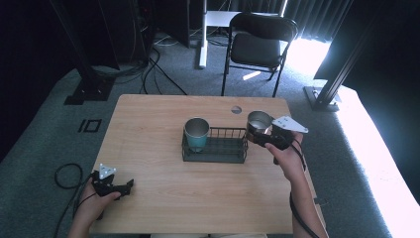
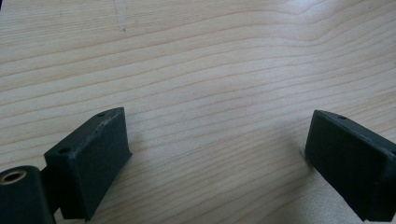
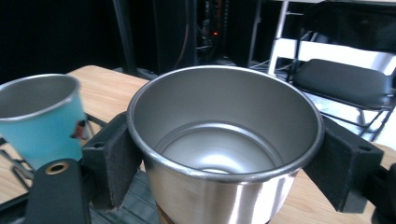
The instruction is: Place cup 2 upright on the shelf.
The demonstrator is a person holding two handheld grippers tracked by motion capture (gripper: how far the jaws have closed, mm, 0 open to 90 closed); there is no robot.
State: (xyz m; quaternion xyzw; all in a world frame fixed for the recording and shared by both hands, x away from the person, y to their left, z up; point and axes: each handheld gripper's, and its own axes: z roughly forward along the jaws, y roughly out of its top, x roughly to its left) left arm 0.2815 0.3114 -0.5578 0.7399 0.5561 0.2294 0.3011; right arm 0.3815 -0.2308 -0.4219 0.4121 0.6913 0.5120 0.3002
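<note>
My right gripper (image 1: 263, 135) had its jaws clenched on the steel cup (image 1: 258, 121), upright, just right of the wire rack (image 1: 214, 151); the teal cup (image 1: 196, 134) sat at the rack's left end. Left gripper (image 1: 119, 187) idle w/ jaws released on the table (image 1: 158, 124), far off.

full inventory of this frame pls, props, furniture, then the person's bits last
table: 1, light wood, centre of the high view, with a small round hole near its far edge
wire rack: 1, dark, middle of the table
teal cup: 1, teal outside and metal inside, upright in the rack's left end
steel cup: 1, bare metal, empty, at the rack's right end, clamped between the right gripper's jaws
folding chair: 1, black, on the floor beyond the table
cables: several, black, on the grey carpet beyond the table
right gripper: 1, black with a grey plate, shut on the steel cup
left gripper: 1, black with a grey plate, near the table's near-left corner, jaws apart over bare wood
hands: 2, one on each gripper
</note>
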